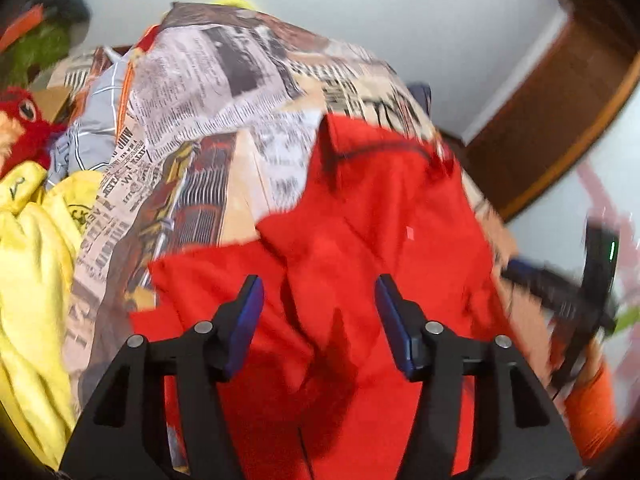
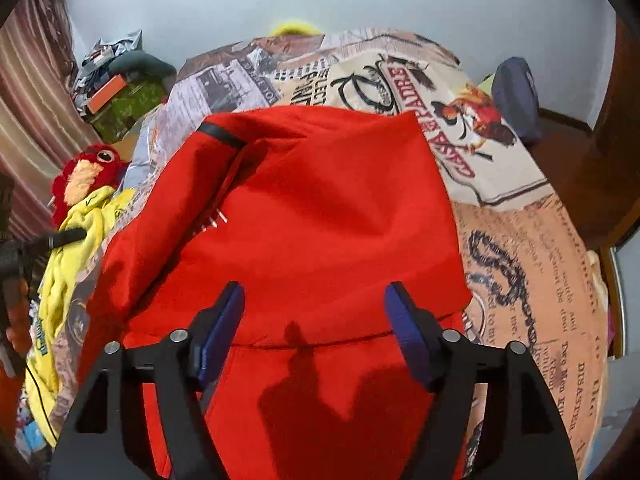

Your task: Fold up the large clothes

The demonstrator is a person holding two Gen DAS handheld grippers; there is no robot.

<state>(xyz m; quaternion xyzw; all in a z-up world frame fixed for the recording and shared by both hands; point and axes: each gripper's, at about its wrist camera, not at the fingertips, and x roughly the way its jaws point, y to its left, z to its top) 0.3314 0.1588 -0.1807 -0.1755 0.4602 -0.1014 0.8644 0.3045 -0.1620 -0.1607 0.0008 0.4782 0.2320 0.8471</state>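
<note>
A large red garment (image 2: 320,208) lies on a bed with a newspaper-print cover (image 2: 532,280). It has a black strip (image 2: 222,134) near its far left corner and a fold line across its near part. In the left wrist view the red garment (image 1: 380,220) looks rumpled. My left gripper (image 1: 318,286) is open just above the cloth with nothing between its blue pads. My right gripper (image 2: 314,292) is open above the near part of the garment, holding nothing. The right gripper also shows blurred at the right edge of the left wrist view (image 1: 576,296).
A yellow garment (image 1: 36,264) lies heaped at the bed's left side, seen too in the right wrist view (image 2: 80,248). A red plush bird (image 2: 90,174) sits behind it. A dark blue item (image 2: 516,96) lies at the far right. Brown wooden furniture (image 1: 560,92) stands to the right.
</note>
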